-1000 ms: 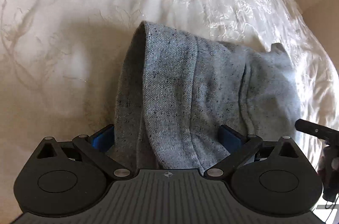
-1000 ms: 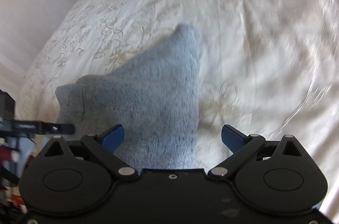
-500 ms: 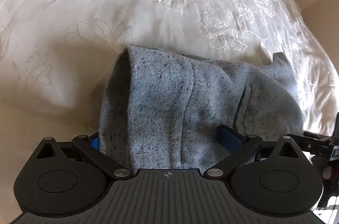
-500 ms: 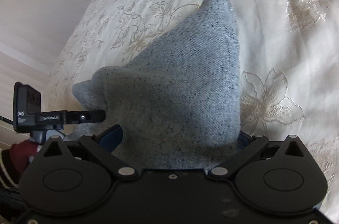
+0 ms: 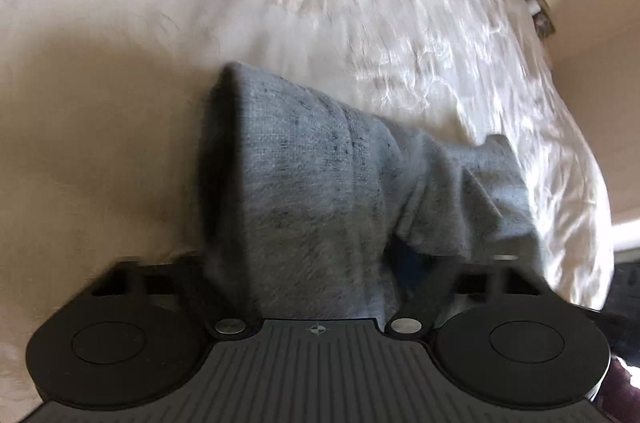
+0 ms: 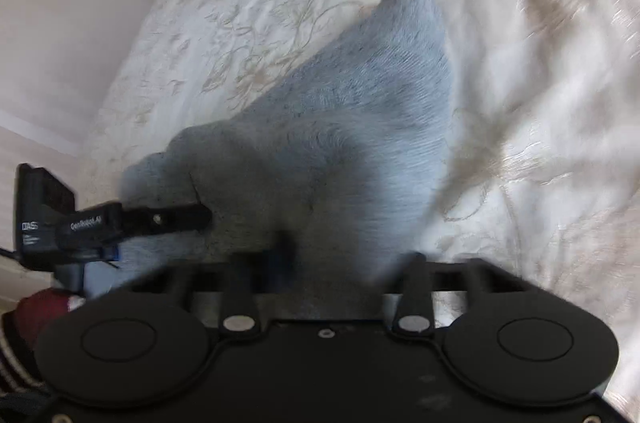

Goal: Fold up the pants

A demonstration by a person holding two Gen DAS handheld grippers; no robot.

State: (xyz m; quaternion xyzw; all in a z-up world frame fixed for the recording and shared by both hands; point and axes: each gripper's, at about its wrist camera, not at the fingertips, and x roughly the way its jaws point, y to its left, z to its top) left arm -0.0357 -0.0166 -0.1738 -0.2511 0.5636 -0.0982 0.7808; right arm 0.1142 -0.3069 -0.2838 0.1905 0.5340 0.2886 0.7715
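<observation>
Matt grey knit pants (image 5: 304, 191) lie on glossy embroidered bedspread (image 5: 360, 3).

Pants (image 5: 312, 199) cloth hides both tongs' fingertips; bedspread (image 6: 560, 63) motion-blurred.
</observation>
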